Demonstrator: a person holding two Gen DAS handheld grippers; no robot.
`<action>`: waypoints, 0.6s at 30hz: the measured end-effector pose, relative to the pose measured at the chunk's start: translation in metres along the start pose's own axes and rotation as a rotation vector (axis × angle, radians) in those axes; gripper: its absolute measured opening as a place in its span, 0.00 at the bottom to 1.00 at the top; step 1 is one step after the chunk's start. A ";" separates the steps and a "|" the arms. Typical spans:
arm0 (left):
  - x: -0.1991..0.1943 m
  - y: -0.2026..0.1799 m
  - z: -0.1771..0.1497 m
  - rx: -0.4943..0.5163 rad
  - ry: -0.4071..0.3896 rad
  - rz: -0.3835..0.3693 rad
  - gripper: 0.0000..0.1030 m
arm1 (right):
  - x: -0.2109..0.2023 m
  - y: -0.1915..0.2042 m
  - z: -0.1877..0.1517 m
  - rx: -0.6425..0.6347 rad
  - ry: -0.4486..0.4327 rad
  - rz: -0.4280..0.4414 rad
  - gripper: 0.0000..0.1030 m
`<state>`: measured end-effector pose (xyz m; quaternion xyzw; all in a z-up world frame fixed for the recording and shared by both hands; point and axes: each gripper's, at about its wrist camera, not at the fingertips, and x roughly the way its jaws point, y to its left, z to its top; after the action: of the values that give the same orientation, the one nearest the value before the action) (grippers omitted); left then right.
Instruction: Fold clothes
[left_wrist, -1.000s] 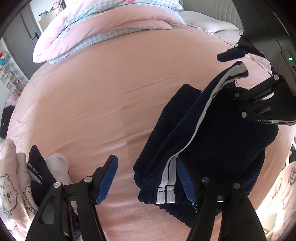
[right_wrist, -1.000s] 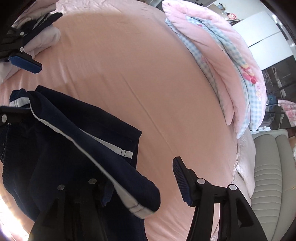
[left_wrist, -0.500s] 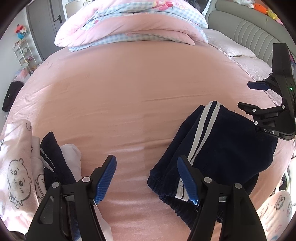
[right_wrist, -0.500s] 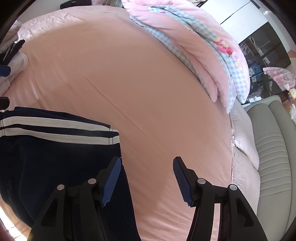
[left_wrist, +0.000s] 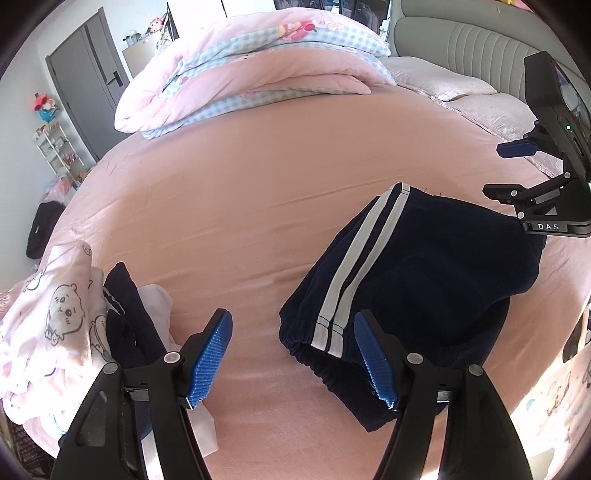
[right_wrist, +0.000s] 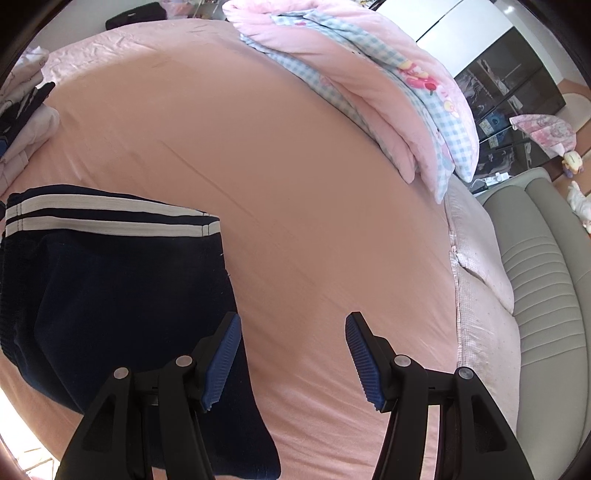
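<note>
Trousers (left_wrist: 424, 280), navy with two white side stripes, lie folded on the pink sheet (left_wrist: 240, 192). Our left gripper (left_wrist: 291, 354) stands parted and grips nothing; the elastic cuff sits between its fingers, nearer the right pad, without visible contact. Our right gripper (right_wrist: 293, 360) is likewise parted and empty, its left finger over the dark fleecy cloth, its right finger over bare sheet. Ribbed blue pads (right_wrist: 221, 363) line the fingers. A soft clothes heap (left_wrist: 74, 317) lies left of our left gripper.
</note>
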<state>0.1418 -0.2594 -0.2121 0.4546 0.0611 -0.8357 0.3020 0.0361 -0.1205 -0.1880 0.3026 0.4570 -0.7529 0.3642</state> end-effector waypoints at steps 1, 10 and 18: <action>-0.002 -0.002 -0.002 -0.002 -0.005 0.002 0.65 | -0.002 0.000 -0.004 0.005 0.000 0.008 0.57; -0.014 -0.029 -0.018 0.039 -0.030 0.059 0.65 | -0.017 0.018 -0.035 -0.080 -0.022 -0.027 0.57; -0.027 -0.075 -0.034 0.205 -0.087 0.097 0.65 | -0.046 0.033 -0.053 -0.175 -0.118 -0.099 0.57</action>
<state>0.1348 -0.1740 -0.2232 0.4489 -0.0599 -0.8409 0.2963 0.0955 -0.0707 -0.1885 0.2022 0.5130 -0.7437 0.3779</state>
